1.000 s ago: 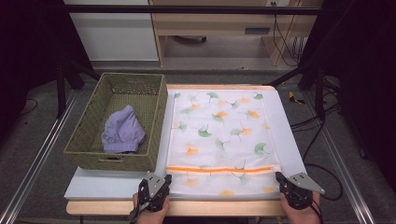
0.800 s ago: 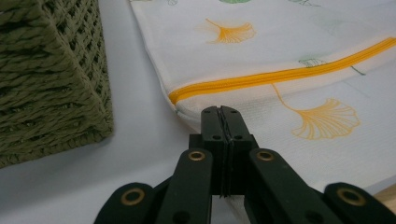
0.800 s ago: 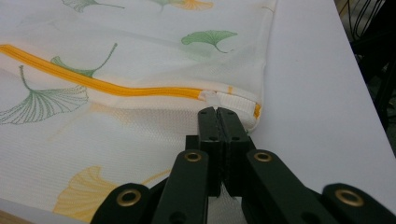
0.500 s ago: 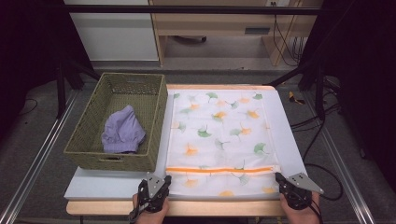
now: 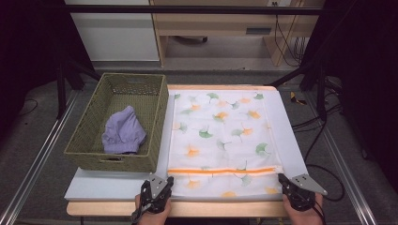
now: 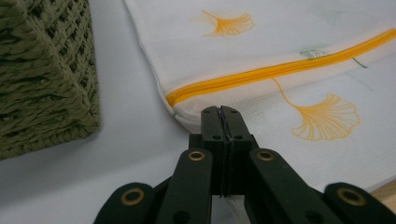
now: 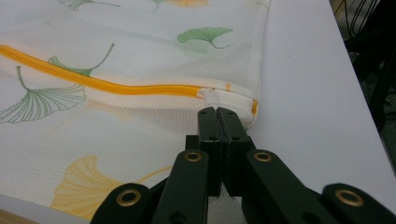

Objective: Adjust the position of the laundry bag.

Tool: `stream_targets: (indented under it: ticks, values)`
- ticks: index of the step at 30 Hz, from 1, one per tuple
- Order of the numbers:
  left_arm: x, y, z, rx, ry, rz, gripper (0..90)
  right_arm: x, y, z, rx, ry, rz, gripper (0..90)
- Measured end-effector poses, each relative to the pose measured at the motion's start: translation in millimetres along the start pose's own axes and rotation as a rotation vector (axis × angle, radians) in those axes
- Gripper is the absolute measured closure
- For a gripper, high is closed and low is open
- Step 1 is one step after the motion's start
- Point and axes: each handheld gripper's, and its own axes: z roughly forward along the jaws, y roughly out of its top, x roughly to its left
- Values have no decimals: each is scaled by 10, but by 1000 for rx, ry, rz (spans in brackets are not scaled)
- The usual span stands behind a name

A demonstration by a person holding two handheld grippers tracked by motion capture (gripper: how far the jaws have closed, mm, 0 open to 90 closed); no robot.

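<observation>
A white mesh bag [image 5: 220, 136] printed with ginkgo leaves lies flat on the table, its orange zipper [image 5: 225, 171] running across near the front edge. My left gripper [image 5: 166, 180] sits at the bag's near left corner, jaws shut, with the tips [image 6: 221, 109] just short of the zipper's end [image 6: 175, 97]. My right gripper [image 5: 283, 178] sits at the near right corner, also shut, its tips [image 7: 216, 110] by the zipper's white tab [image 7: 224, 98]. I cannot tell whether either pinches any fabric.
A woven green basket [image 5: 162, 122] stands left of the bag with a purple garment [image 5: 123, 136] inside; its corner [image 6: 42, 70] is close to my left gripper. A bare white table surface [image 5: 112, 190] lies in front of the basket and along the right edge [image 7: 317, 107].
</observation>
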Motion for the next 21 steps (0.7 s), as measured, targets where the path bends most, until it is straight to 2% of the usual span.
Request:
stream_targets:
  ticks: [7,9,12,16,21]
  values:
    - [3,-15,-6,-5,2,-4,878,-2,-19,5,9,5,10,879]
    - [-3,-14,-15,-17,9,-4,816,-5,-26,4,8,9,15,841]
    - [-16,-11,-48,-56,14,2,748,-10,-35,-8,3,0,29,733]
    - [-39,13,-76,-67,12,5,600,-25,-29,-38,-17,-23,44,568]
    - [-96,76,-103,-71,-21,18,452,-57,-22,-84,-39,-53,55,372]
